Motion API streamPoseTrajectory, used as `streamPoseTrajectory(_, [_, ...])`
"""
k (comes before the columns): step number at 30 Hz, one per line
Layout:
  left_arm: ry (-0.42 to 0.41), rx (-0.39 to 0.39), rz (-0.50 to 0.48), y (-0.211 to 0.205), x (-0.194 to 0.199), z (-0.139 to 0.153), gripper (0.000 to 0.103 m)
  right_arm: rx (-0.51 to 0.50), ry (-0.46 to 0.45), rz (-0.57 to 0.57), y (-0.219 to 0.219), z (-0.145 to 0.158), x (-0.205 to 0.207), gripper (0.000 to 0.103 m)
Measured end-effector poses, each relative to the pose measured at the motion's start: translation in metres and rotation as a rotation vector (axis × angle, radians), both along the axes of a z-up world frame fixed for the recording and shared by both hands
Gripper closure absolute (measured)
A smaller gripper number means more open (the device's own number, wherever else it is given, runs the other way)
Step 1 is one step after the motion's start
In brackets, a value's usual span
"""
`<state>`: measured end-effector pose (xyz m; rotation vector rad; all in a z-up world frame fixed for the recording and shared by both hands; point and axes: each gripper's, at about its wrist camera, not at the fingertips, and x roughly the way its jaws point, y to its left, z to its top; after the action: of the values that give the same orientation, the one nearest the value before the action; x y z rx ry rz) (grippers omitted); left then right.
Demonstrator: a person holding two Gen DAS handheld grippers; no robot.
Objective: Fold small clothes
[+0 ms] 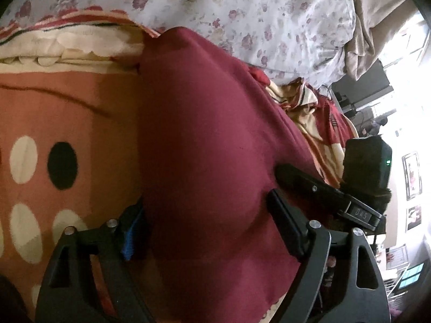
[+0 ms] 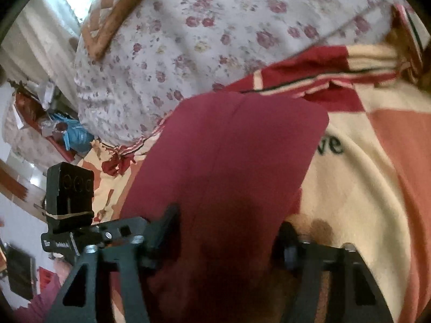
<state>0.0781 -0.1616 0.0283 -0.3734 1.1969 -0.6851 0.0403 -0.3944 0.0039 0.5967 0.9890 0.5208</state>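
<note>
On the patterned orange-and-cream fleece blanket [image 1: 67,107] lies the maroon knit garment [image 1: 204,140], running toward its floral-sheet edge. The left gripper [image 1: 207,226] and right gripper [image 2: 229,242] each straddle its near end, jaws fairly wide; can't tell if the pads actually bite. Could easily slip out or drag blanket along.

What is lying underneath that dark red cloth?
The dark red cloth lies on a fleecy orange and cream blanket with spots; beyond it is a floral sheet. Whatever sits directly beneath the cloth is covered.
</note>
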Motion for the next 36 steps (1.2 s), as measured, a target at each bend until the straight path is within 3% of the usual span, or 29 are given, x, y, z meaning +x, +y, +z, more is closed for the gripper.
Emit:
streamPoseTrajectory(1, [-0.012,-0.002,-0.003,0.002,-0.004,0.005,0.037,-0.014,-0.009,0.004,0.002,0.006,-0.001,0.054])
streamPoseTrajectory(3, [-0.027,-0.011,-0.018,0.01,-0.014,0.02,0.042,-0.027,-0.036,0.029,0.005,0.024,-0.008,0.059])
streamPoseTrajectory(5, [-0.033,-0.047,-0.016,0.021,-0.031,0.038,0.042,-0.002,-0.056,0.063,0.009,0.043,-0.018,0.059])
streamPoseTrajectory(9, [-0.067,-0.025,0.006,0.048,-0.083,0.067,0.042,0.015,-0.1,0.164,0.028,0.078,-0.046,0.059])
streamPoseTrajectory(12, [-0.037,0.029,0.058,0.067,-0.117,0.055,0.041,-0.015,-0.076,0.236,0.056,0.075,-0.061,0.054])
streamPoseTrajectory(14, [-0.001,0.093,0.08,0.073,-0.125,0.034,0.041,-0.133,-0.059,0.234,0.072,0.062,-0.065,0.045])
streamPoseTrajectory(15, [0.026,0.126,0.093,0.076,-0.126,0.022,0.041,-0.238,-0.049,0.212,0.078,0.054,-0.068,0.045])
streamPoseTrajectory(16, [0.042,0.111,0.105,0.081,-0.126,0.013,0.039,-0.291,-0.048,0.194,0.079,0.052,-0.071,0.045])
streamPoseTrajectory(18, [0.033,0.074,0.134,0.089,-0.131,0.016,0.038,-0.302,-0.067,0.172,0.07,0.06,-0.082,0.044])
streamPoseTrajectory(22, [-0.089,0.149,0.17,0.092,-0.141,0.047,0.034,-0.352,-0.197,0.125,0.054,0.11,-0.113,0.044])
streamPoseTrajectory(26, [-0.205,0.238,0.213,0.087,-0.146,0.061,0.031,-0.386,-0.282,0.226,0.085,0.137,-0.131,0.051])
streamPoseTrajectory(28, [-0.241,0.275,0.217,0.079,-0.15,0.06,0.031,-0.451,-0.315,0.306,0.112,0.128,-0.143,0.054])
streamPoseTrajectory(31, [-0.288,0.33,0.227,0.068,-0.155,0.056,0.031,-0.603,-0.216,0.31,0.126,0.082,-0.147,0.062])
streamPoseTrajectory(33, [-0.313,0.35,0.238,0.063,-0.16,0.054,0.031,-0.62,-0.182,0.285,0.119,0.061,-0.15,0.061])
streamPoseTrajectory(36, [-0.34,0.371,0.258,0.062,-0.166,0.055,0.031,-0.563,-0.183,0.26,0.103,0.064,-0.159,0.061])
